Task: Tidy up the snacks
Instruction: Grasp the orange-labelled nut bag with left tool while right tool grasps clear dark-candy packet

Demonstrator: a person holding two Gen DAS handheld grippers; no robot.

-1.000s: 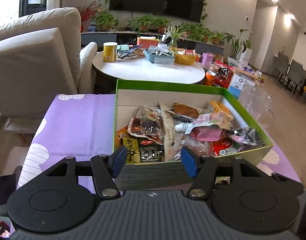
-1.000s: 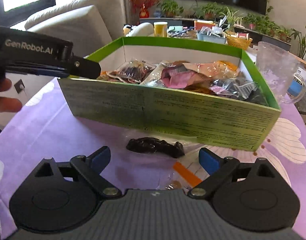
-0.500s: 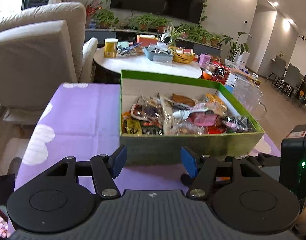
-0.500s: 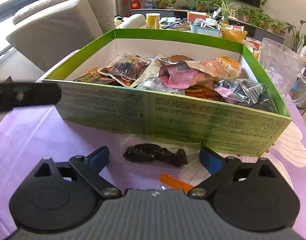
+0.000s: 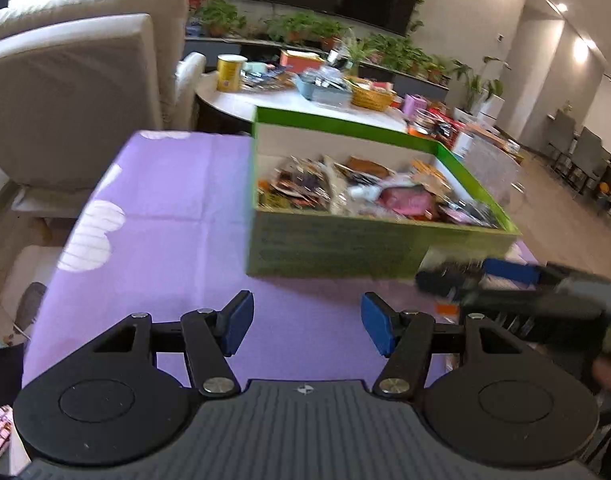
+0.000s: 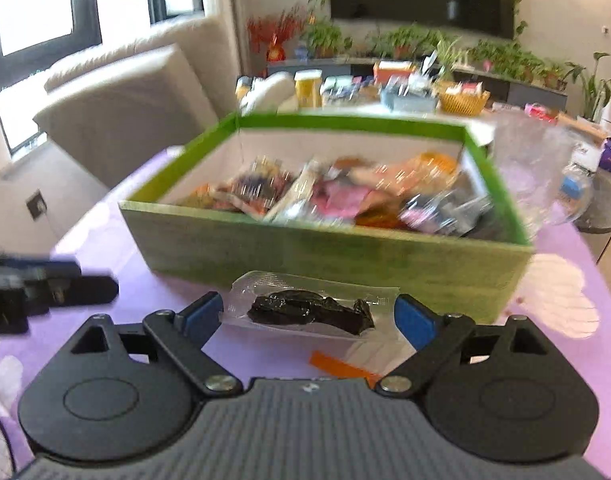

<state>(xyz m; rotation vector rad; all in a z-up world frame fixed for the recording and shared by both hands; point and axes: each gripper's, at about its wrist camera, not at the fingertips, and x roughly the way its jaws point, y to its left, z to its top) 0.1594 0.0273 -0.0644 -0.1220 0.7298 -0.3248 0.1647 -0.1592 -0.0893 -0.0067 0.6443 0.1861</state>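
Lifted off the purple bench [image 6: 105, 236], a clear snack packet [image 6: 311, 311] hangs pinched in the right tongs [image 6: 309, 314] before the green box [image 6: 337, 260]; left tongs [image 5: 303, 326] gape wide, empty.

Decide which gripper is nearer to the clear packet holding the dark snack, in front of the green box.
Right. The right gripper has the clear packet between its fingertips. The left gripper is open over bare purple tablecloth, off to the packet's left.
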